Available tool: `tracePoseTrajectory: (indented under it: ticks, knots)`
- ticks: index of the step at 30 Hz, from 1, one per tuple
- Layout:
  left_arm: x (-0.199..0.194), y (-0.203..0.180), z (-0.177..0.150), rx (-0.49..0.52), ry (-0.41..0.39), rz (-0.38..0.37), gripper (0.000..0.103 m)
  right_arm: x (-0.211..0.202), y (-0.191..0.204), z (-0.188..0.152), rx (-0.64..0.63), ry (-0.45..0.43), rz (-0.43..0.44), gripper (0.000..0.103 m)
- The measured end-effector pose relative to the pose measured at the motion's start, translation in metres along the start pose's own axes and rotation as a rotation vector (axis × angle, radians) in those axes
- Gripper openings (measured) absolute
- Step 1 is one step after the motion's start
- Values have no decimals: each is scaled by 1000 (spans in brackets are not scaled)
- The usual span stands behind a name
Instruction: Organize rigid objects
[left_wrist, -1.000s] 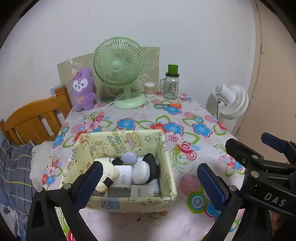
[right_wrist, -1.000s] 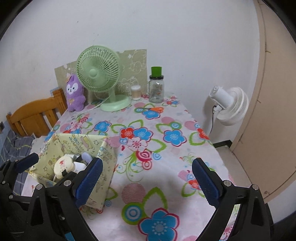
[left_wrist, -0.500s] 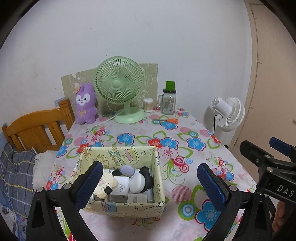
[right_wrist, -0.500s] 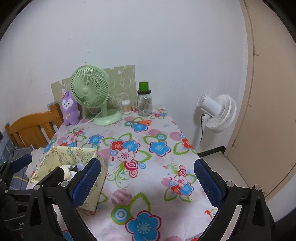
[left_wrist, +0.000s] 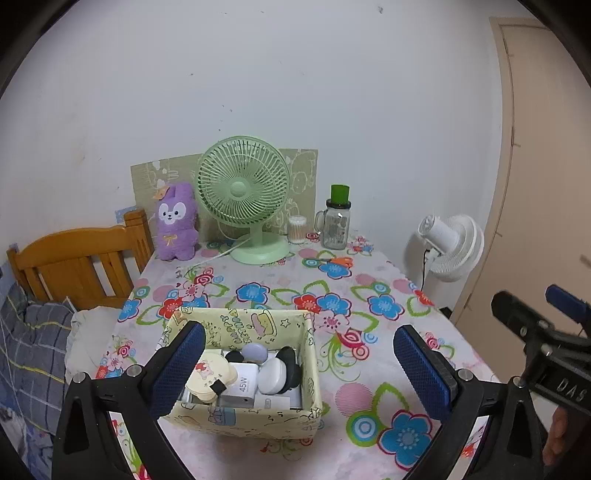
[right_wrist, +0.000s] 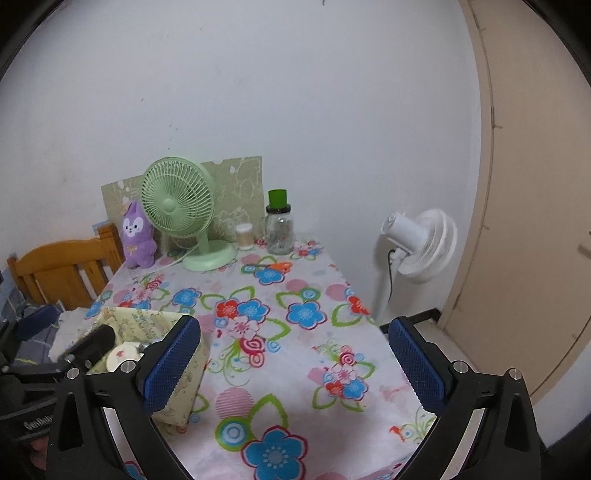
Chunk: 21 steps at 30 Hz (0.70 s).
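Above floral table (left_wrist: 369, 354) | left claw (left_wrist: 299, 373) gaping, empty | right claw (right_wrist: 295, 365) gaping, empty | box (left_wrist: 258, 417) filled

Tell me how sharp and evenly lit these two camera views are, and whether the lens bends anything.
Left wrist view: sharp, with "45W" readable on the white charger in the storage box; soft, even light. Right wrist view: slightly blurred, smearing the white standing fan. Both views: fisheye bows the door frame, and the corners go black.

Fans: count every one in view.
2. The green fan stands at the table's far end beside the purple plush; the white fan stands on the floor, right of the table.
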<state>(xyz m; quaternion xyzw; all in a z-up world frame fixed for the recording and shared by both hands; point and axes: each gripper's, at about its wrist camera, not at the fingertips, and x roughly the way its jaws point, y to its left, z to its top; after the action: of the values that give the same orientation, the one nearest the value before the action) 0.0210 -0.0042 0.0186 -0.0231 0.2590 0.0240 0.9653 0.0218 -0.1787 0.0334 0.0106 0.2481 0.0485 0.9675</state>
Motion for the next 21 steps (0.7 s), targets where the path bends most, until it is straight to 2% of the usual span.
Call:
tracePoseTrajectory:
  ticks: [9, 21]
  knots:
    - [-8, -2, 5, 15, -18, -15, 103, -9, 6, 0, -57, -46, -9, 103]
    - [-6, -10, 7, 53, -22, -5, 103, -2, -3, 1, -5, -26, 10, 103]
